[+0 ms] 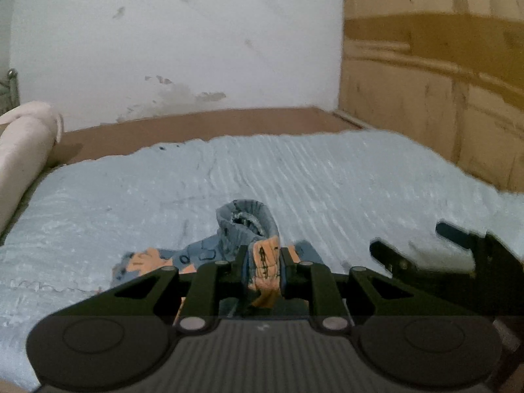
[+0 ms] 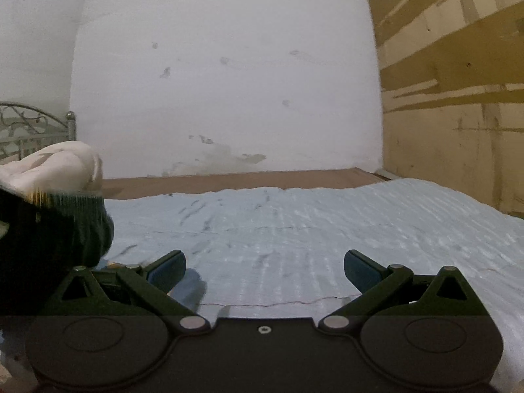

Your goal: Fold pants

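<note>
The pants [image 1: 244,226] are small, blue with orange patches and dark print, and lie bunched on the light blue bedspread [image 1: 327,177]. My left gripper [image 1: 262,258] is shut on an orange and blue fold of the pants and holds it up, so a cuff loops above the fingers. My right gripper [image 2: 264,267] is open and empty, low over the bare bedspread [image 2: 294,222]; its black fingers [image 1: 458,249] show at the right of the left wrist view. The pants are not seen in the right wrist view.
A rolled cream blanket [image 1: 23,150] lies at the bed's left edge, also in the right wrist view [image 2: 55,167]. A dark green sleeve [image 2: 52,239] fills that view's left. White wall behind, cardboard panels [image 1: 432,65] on the right, metal bed frame [image 2: 29,124] far left.
</note>
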`<state>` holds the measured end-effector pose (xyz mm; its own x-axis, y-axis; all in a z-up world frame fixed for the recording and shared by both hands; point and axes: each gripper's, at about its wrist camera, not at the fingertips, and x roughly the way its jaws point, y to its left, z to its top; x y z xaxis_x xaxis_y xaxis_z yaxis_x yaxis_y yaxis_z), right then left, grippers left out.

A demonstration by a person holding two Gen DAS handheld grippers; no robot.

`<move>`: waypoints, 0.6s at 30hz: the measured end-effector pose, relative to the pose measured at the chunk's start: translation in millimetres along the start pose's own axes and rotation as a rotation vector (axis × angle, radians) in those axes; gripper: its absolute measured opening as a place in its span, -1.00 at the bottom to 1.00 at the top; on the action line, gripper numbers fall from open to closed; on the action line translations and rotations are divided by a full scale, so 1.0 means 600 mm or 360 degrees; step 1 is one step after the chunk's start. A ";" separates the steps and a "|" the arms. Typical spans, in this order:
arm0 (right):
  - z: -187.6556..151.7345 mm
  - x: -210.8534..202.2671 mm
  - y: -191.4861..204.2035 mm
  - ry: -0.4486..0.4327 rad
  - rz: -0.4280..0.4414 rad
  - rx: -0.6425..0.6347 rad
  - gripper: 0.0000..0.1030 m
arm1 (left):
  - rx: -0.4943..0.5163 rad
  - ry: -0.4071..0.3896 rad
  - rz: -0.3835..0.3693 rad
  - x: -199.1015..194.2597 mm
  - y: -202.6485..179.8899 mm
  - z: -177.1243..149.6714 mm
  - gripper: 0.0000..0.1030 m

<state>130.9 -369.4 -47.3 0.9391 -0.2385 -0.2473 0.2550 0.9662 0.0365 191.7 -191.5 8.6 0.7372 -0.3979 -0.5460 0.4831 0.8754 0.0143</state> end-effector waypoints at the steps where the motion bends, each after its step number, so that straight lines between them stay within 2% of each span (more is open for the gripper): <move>1: -0.001 0.002 -0.004 0.0005 -0.0007 0.0010 0.99 | 0.0028 0.0016 0.0000 0.008 -0.005 -0.005 -0.62; 4: -0.008 0.012 -0.009 0.0034 -0.0019 0.0024 0.99 | 0.0034 0.0076 -0.0061 0.015 -0.008 -0.022 -0.45; 6: -0.013 0.016 -0.004 0.0053 -0.0015 0.0014 0.99 | -0.0004 0.0085 -0.0104 0.012 -0.001 -0.030 0.00; 8: -0.017 0.022 -0.003 0.0076 -0.0006 0.0006 0.99 | -0.0027 0.0079 -0.0121 0.007 0.003 -0.033 0.21; 10: -0.023 0.021 0.001 0.0087 0.0006 -0.0006 0.99 | -0.0039 0.0072 -0.0107 -0.005 0.009 -0.036 0.32; 12: -0.026 0.022 0.005 0.0095 0.0025 -0.0009 0.99 | -0.0062 0.0046 -0.0067 -0.017 0.026 -0.035 0.62; 14: -0.029 0.024 0.008 0.0097 0.0054 -0.0009 0.99 | -0.0101 0.0012 0.0007 -0.031 0.042 -0.034 0.81; 16: -0.029 0.023 0.014 0.0088 0.0114 -0.0010 0.99 | -0.0154 0.0019 0.0084 -0.045 0.062 -0.035 0.84; 18: -0.025 0.018 0.023 0.0077 0.0201 -0.0007 0.99 | -0.0218 0.0048 0.0180 -0.056 0.093 -0.035 0.96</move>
<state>141.0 -357.1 -64.2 0.9515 -0.1101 -0.2873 0.1344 0.9887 0.0662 184.1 -123.2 10.2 0.7675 -0.2883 -0.5725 0.3276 0.9441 -0.0363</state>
